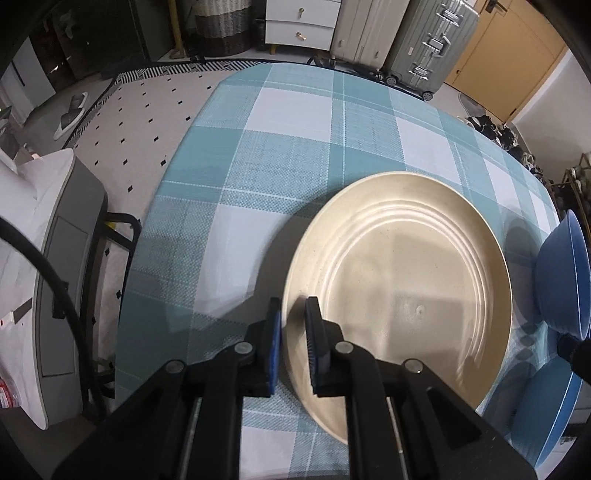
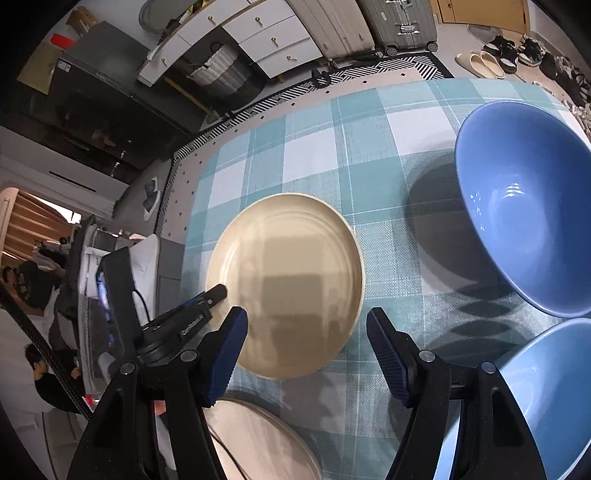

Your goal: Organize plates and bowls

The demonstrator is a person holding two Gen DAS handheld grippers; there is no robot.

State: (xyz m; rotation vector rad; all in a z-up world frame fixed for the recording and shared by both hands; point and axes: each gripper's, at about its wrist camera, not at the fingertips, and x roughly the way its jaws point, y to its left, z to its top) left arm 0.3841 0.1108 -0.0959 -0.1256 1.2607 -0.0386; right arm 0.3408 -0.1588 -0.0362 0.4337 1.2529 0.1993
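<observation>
A cream plate (image 1: 399, 280) is held tilted above the checked tablecloth (image 1: 258, 155). My left gripper (image 1: 293, 325) is shut on the plate's left rim, one finger under and one on top. In the right wrist view the same plate (image 2: 288, 273) hangs over the table with the left gripper (image 2: 216, 293) clamped on its left rim. My right gripper (image 2: 306, 328) is open and empty, just in front of the plate. A second cream plate (image 2: 258, 439) lies below it. Two blue bowls (image 2: 524, 221) (image 2: 546, 402) stand at the right.
The table's left edge drops to a patterned rug (image 1: 147, 110). A white-covered seat (image 1: 40, 258) stands left of the table. Suitcases (image 1: 424, 40) and white drawers (image 1: 303, 22) stand beyond the far edge. Shoes (image 2: 509, 55) lie on the floor.
</observation>
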